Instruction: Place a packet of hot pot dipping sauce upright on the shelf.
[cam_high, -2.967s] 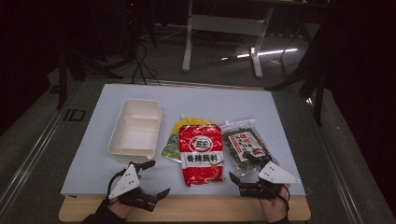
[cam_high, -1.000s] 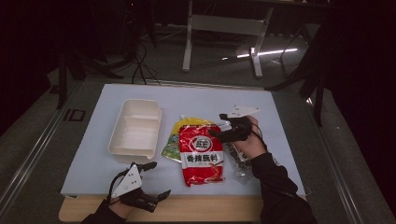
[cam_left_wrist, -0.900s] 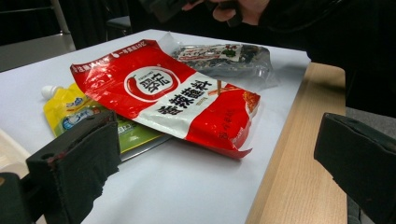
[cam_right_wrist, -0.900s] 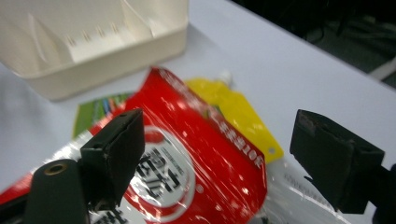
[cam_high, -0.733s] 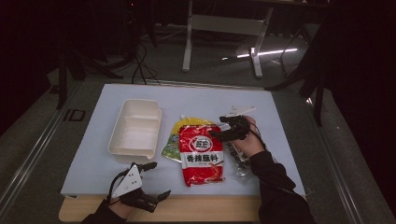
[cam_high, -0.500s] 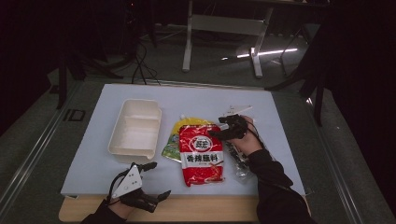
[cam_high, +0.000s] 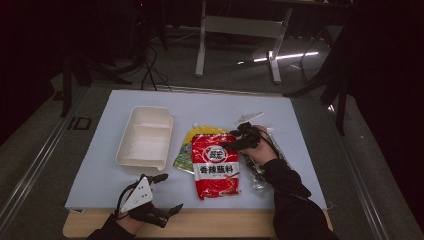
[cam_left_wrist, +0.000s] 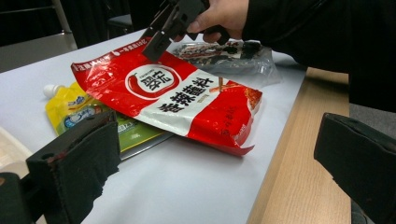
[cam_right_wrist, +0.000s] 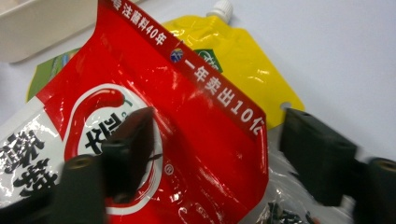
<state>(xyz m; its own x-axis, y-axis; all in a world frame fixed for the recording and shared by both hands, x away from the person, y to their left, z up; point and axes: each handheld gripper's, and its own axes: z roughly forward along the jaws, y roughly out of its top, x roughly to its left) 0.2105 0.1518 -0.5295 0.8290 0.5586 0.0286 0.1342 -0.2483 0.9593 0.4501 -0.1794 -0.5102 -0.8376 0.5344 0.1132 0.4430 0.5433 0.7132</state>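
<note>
Red pouch lies flat mid-counter, atop the yellow pouch.
I judge it light, floppy, slick; I'd pinch its top right corner. Right tool straddles that corner, spread but just narrowing; left tool spread, idle.

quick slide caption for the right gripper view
Right gripper, jaws open and closing, straddles the top corner of a red snack bag lying over a yellow spouted pouch.

The person's right hand and sleeve hide much of the clear dark-filled bag in the high view.
</note>
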